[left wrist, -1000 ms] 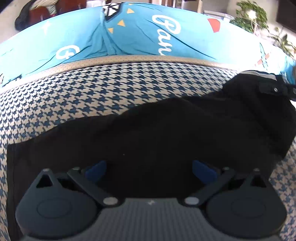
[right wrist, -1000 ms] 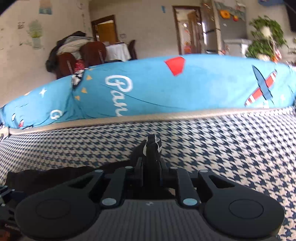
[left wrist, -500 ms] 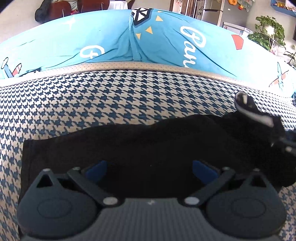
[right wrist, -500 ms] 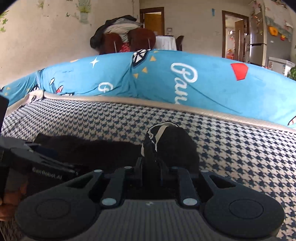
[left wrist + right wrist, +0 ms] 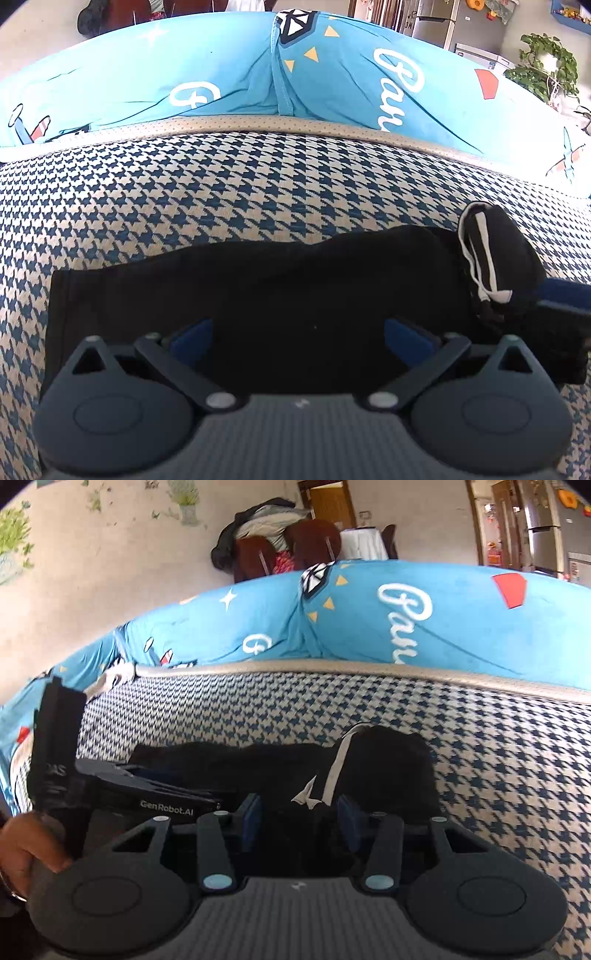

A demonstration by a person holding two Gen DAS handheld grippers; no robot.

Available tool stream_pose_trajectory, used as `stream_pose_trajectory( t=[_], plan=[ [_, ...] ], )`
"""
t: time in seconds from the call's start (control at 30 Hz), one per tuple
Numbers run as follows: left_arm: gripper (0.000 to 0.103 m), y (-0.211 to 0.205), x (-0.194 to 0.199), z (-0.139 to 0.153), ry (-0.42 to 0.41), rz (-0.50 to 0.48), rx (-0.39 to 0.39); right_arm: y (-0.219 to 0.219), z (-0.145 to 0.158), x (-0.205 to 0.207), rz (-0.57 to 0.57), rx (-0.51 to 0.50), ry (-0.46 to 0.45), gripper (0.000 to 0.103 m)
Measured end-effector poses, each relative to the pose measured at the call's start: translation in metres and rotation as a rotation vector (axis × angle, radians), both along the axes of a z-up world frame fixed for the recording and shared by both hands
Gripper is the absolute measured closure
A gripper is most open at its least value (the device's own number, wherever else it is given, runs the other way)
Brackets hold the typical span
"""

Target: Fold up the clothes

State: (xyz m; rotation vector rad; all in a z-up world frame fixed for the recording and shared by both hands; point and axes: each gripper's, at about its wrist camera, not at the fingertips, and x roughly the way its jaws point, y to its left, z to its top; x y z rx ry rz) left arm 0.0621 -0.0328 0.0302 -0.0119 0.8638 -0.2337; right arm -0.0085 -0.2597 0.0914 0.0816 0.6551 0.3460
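Note:
A black garment lies in a long strip across the houndstooth cushion. Its end with white stripes is bunched up on the right. My left gripper hovers open just over the middle of the cloth, nothing between its blue pads. In the right wrist view the striped end sits between the jaws of my right gripper. Those jaws are opening and the pads stand off the cloth. The left gripper shows there at the left, held by a hand.
A bright blue printed cover drapes the sofa back behind the cushion. Chairs piled with clothes, a doorway and a fridge stand further back. A potted plant is at the far right. Bare cushion lies beyond the garment.
My right gripper has carried the striped end leftward, towards the left gripper, and its jaws have spread from shut on the cloth to apart. The left gripper stayed open over the garment.

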Motion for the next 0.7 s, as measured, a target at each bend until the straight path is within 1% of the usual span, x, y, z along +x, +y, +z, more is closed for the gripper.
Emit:
stream_pose_trajectory(
  t=[0.13,0.23,0.37,0.5,0.6,0.7],
  plan=[
    [0.000,0.001,-0.001,0.000,0.003,-0.002,-0.003,-0.016,0.006,-0.013,-0.171,0.004,-0.021,0.057],
    [0.000,0.001,-0.002,0.000,0.006,-0.004,-0.005,-0.030,0.009,-0.016,-0.288,0.002,-0.041,0.057],
    [0.000,0.000,-0.003,-0.001,0.006,-0.015,0.005,-0.035,0.003,-0.011,-0.371,-0.061,-0.011,0.057],
    [0.000,0.001,-0.002,-0.001,0.012,-0.013,-0.001,-0.032,-0.001,-0.010,-0.374,-0.084,0.012,0.057],
    [0.000,0.001,-0.001,-0.001,0.017,-0.010,-0.008,-0.017,-0.004,-0.019,-0.324,-0.140,-0.009,0.057],
    [0.000,0.001,-0.001,-0.002,0.022,-0.013,-0.012,0.000,-0.010,-0.027,-0.250,-0.176,-0.021,0.057]
  ],
)
